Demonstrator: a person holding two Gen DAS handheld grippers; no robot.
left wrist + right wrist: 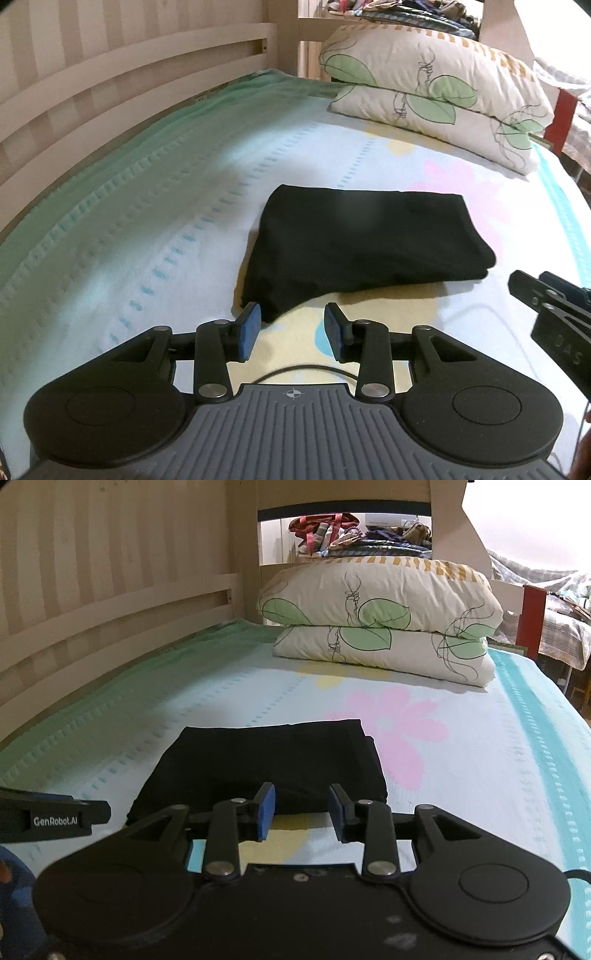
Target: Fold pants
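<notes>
On the side of my left tongs (55,818), seen from the right wrist, I read "GenRobot.AI" in white letters. On my right tongs (554,321) faint raised letters look like "DAS", though they are too blurred to be sure.

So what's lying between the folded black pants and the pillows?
Nothing: only bare sheet with a pink flower print lies between the pants and the stacked pillows, clearest in the right wrist view.

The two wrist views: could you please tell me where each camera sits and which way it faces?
Left wrist view: sits on the left tongs, facing down the bed at the folded black pants; its open pads show, with the right tongs at the right edge.
Right wrist view: sits on the right tongs, facing the same way; the left tongs show at the left edge.
Shared: pants, stacked pillows, bed sheet.
</notes>
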